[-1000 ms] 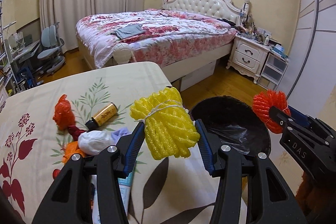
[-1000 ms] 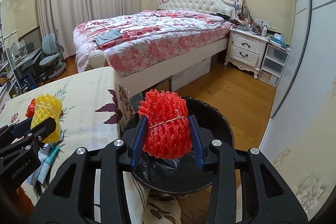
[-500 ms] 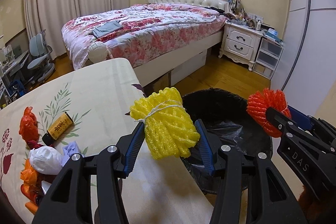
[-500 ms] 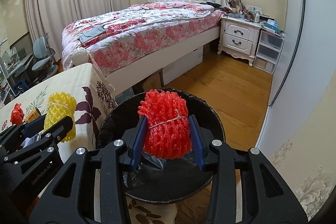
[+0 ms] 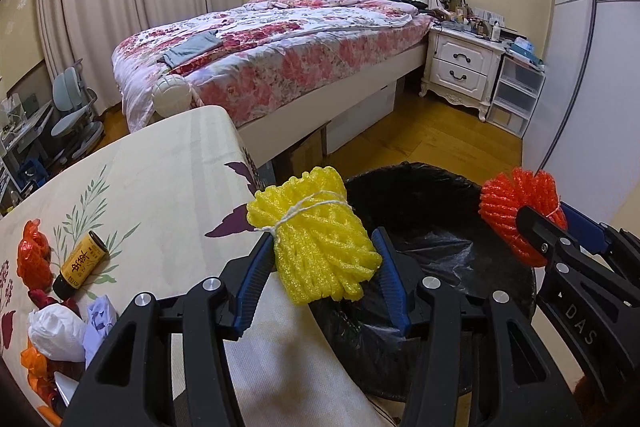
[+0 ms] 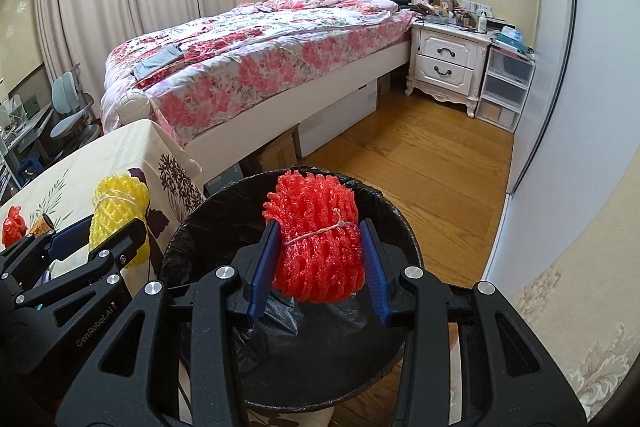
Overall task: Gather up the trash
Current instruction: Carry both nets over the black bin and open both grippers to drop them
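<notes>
We are holding a yellow foam net bundle (image 5: 320,235) in the left gripper (image 5: 322,279) jaws, at the counter (image 5: 160,179) edge beside the bin (image 5: 432,195). The right gripper (image 6: 320,267) jaws are clamping a red foam net bundle (image 6: 316,243) over the bin's black liner.

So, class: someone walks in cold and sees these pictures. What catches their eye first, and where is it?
Two bright foam-net bundles: the yellow foam net bundle clamped in the left gripper at the table's edge, and the red foam net bundle in the right gripper over the black-lined trash bin. Behind them, the floral bed.
</notes>
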Demonstrator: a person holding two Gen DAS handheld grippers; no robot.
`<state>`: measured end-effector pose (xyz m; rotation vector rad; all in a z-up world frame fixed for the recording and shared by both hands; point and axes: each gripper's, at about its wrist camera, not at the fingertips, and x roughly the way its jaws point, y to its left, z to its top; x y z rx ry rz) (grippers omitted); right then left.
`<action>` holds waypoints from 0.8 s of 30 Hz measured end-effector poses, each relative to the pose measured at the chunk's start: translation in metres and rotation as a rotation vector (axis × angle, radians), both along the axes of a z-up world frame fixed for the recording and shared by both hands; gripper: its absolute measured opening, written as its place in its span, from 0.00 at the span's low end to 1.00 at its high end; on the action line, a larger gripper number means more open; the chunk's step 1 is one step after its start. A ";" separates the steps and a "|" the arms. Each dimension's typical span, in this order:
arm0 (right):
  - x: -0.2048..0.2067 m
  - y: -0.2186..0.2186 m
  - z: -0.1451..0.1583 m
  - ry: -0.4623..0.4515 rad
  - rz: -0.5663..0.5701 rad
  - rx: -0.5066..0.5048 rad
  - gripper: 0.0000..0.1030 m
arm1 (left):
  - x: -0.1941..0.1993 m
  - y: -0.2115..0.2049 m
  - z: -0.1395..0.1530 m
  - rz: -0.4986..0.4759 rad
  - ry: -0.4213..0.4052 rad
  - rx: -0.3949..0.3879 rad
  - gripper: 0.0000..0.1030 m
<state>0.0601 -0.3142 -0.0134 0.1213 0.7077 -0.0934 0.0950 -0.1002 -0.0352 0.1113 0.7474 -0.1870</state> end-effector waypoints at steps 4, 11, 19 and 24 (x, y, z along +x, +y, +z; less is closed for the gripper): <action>0.002 -0.002 -0.001 0.003 0.000 -0.002 0.39 | 0.003 -0.001 -0.001 0.000 0.007 0.002 0.51; 0.002 -0.005 -0.003 0.001 -0.012 0.001 0.48 | 0.002 0.002 0.000 0.014 -0.013 0.005 0.73; -0.002 -0.004 0.003 -0.013 -0.030 -0.011 0.56 | 0.002 0.008 0.004 0.033 -0.015 -0.010 0.80; -0.007 -0.004 0.010 -0.021 -0.038 -0.015 0.61 | -0.003 0.015 0.012 0.049 -0.028 -0.012 0.82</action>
